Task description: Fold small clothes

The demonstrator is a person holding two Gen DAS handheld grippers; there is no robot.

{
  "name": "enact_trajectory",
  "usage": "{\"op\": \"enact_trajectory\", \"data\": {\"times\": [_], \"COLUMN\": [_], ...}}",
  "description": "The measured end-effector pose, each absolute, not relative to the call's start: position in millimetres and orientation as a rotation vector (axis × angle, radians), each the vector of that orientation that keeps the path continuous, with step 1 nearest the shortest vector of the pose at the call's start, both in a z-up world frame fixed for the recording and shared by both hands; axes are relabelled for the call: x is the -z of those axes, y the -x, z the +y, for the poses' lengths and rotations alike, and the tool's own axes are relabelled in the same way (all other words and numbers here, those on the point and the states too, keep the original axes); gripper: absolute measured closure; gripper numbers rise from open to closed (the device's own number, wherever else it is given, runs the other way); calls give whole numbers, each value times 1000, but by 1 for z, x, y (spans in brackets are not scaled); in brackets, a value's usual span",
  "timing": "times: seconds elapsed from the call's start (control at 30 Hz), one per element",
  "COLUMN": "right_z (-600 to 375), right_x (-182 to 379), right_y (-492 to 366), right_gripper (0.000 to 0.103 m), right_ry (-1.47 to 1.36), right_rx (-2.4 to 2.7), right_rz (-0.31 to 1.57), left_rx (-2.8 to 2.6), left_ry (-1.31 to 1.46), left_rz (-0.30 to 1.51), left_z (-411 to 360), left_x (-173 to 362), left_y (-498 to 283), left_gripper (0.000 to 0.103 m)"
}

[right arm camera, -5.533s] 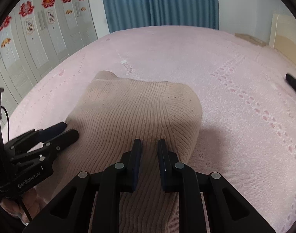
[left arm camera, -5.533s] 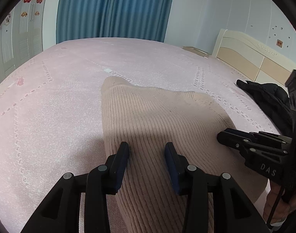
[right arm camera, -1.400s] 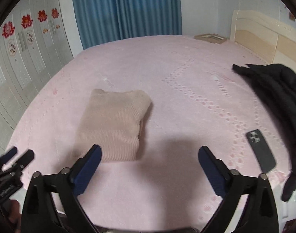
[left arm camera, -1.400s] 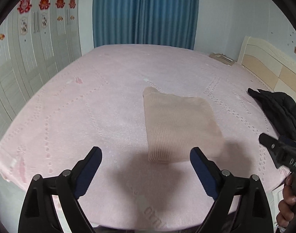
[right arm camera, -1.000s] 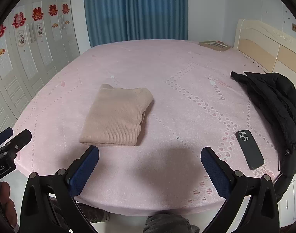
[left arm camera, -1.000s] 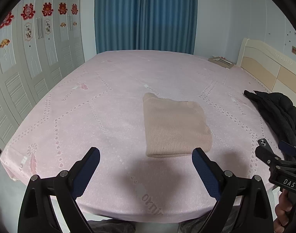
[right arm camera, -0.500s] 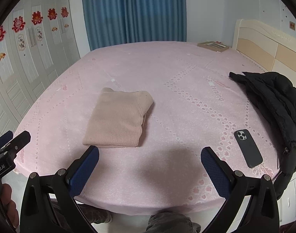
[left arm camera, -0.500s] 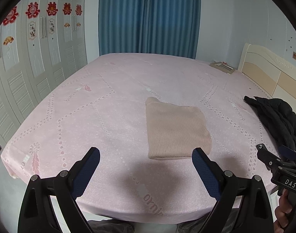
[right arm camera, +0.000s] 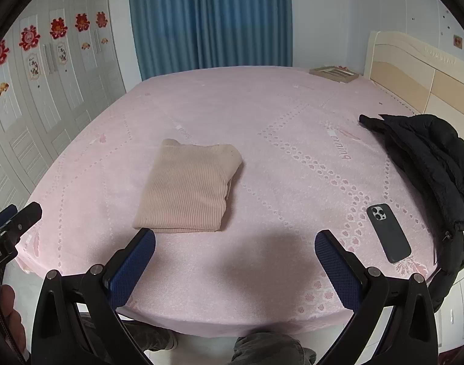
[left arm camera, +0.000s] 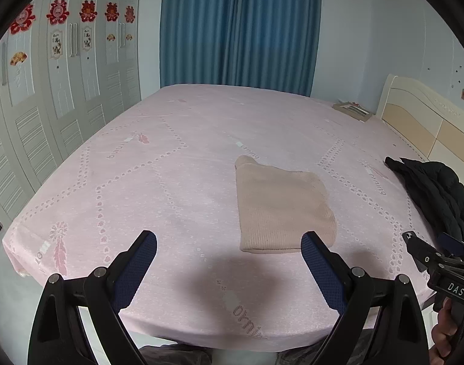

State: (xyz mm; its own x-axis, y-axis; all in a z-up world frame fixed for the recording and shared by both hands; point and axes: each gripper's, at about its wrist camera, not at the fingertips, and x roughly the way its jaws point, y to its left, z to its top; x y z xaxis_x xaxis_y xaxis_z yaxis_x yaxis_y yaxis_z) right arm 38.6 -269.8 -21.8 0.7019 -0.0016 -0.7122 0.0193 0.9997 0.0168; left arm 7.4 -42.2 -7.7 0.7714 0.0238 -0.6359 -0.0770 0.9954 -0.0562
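A beige ribbed knit garment [left arm camera: 280,205] lies folded into a flat rectangle on the pink bedspread [left arm camera: 171,182]; it also shows in the right wrist view [right arm camera: 189,187]. My left gripper [left arm camera: 228,243] is wide open and empty, held back over the bed's near edge, short of the garment. My right gripper [right arm camera: 235,243] is wide open and empty, also held back near the bed's front edge. Each gripper shows at the edge of the other's view: the right one [left arm camera: 426,258] and the left one [right arm camera: 13,222].
A black jacket [right arm camera: 429,164] lies at the bed's right side, with a dark phone [right arm camera: 388,232] beside it. A book [right arm camera: 333,73] lies at the far corner by the headboard [right arm camera: 414,70]. White wardrobe doors [left arm camera: 34,106] stand left, blue curtains [left arm camera: 238,30] behind.
Both grippers let go of the folded garment, opened wide and pulled back from it to the bed's near edge. Over the last second they barely moved.
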Motion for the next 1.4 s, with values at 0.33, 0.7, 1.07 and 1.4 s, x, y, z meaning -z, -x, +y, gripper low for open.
{"op": "enact_trajectory", "data": {"times": [0.33,0.7,1.07,1.4], "right_z": [-267,-269,-267,-270], "right_x": [18,15,10,11], "right_y": [-38,-37,-34,-36], "right_gripper": [0,0,0,0], "right_ry": [-25,-33,-39,-66], "right_rx": [7,3,2,-12], "right_rz": [789,786,778,787], "left_rx": [-69,-73,-69,-69], "left_ry": [74,69,71,76], "left_rz": [689,679,674,674], "left_z": [-39,-37,-32,-30], "left_x": [7,2,-2,-2], "left_y": [-8,-6,-5,-6], "left_gripper": [7,7,7,7]}}
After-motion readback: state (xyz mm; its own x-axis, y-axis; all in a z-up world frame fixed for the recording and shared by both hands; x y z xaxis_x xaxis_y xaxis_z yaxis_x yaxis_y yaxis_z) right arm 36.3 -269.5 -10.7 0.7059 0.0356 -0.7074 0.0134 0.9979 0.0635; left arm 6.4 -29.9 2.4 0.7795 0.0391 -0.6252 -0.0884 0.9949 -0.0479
